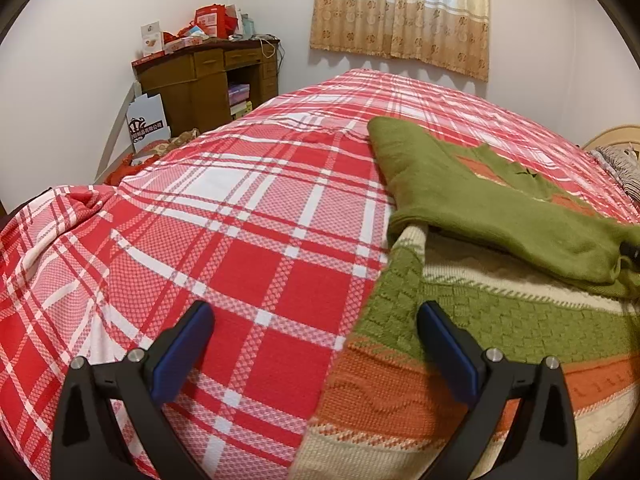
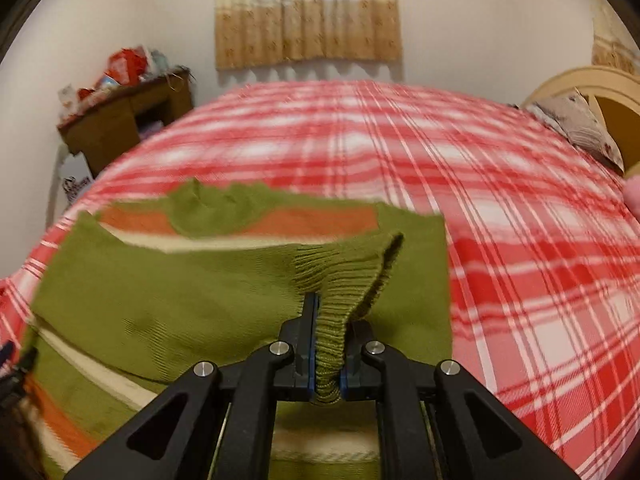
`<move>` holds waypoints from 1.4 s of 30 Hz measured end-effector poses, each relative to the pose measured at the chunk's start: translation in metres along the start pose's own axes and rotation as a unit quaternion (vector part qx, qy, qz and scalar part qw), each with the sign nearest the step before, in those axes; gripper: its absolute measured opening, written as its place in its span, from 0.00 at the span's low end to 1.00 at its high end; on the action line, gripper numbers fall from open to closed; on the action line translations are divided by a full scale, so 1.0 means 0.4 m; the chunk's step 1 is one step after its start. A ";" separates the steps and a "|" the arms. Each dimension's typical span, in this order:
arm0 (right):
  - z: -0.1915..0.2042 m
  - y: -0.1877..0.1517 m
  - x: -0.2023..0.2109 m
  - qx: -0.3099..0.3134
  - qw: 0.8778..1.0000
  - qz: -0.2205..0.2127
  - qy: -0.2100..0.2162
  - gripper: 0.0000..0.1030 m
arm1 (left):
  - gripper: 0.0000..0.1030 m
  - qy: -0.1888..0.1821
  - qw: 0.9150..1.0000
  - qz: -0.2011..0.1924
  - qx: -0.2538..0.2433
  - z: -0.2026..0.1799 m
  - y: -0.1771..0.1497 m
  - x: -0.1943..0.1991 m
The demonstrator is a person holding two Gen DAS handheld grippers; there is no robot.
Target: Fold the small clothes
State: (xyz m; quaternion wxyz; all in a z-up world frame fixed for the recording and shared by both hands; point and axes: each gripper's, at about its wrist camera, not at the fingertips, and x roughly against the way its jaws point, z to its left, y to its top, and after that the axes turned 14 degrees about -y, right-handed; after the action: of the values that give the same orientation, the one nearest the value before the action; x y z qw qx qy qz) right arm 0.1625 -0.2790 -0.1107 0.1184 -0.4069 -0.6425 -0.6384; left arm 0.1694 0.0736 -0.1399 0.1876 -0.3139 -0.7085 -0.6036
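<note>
My left gripper (image 1: pixel 316 344) hangs released, jaws wide apart, straddling the edge of the striped sweater (image 1: pixel 460 340) on the plaid bedspread (image 1: pixel 224 216). My right gripper (image 2: pixel 328 344) is clenched on the sweater's ribbed green cuff (image 2: pixel 340 280), its sleeve draped leftward across the body.

Bed (image 1: pixel 248 216) under red-and-white plaid cover; striped knit sweater (image 1: pixel 460 320) spread flat at 4 o'clock, pillow (image 2: pixel 576 128) at 2 o'clock.
</note>
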 end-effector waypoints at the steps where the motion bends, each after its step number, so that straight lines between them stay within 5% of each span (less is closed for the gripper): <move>1: -0.004 -0.010 -0.010 -0.002 1.000 0.008 0.003 0.07 | 1.00 0.000 1.000 0.000 0.000 0.000 0.000 0.000; 4: -0.021 -0.012 -0.018 -0.013 1.000 0.021 0.015 0.11 | 1.00 0.000 1.000 0.001 0.000 0.001 0.001 0.000; 7: -0.060 -0.025 -0.001 -0.025 0.999 0.031 -0.013 0.32 | 1.00 -0.001 1.000 0.007 0.000 0.001 0.003 0.000; 11: -0.126 -0.035 0.062 -0.044 0.991 0.008 -0.125 0.32 | 1.00 0.014 0.999 0.021 -0.019 -0.010 0.026 0.010; 18: -0.070 0.026 0.102 -0.027 0.999 -0.002 0.019 0.32 | 1.00 0.039 0.995 -0.052 -0.076 -0.103 0.140 0.050; 24: 0.041 -0.018 -0.008 0.002 0.994 0.078 0.079 0.33 | 0.99 0.072 0.995 0.036 -0.057 -0.084 0.144 -0.101; 31: 0.018 -0.071 0.038 0.045 0.995 0.027 0.085 0.34 | 1.00 0.069 0.995 0.037 -0.059 -0.040 0.119 -0.113; 42: 0.018 -0.077 0.058 0.049 0.996 0.022 0.067 0.41 | 1.00 0.054 0.996 0.037 -0.056 -0.069 0.120 -0.094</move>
State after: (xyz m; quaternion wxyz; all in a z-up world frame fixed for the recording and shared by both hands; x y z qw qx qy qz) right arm 0.1296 -0.2592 -0.1188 0.1952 -0.3707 -0.6544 -0.6294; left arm 0.2261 0.0421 -0.1231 0.2297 -0.3167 -0.6502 -0.6513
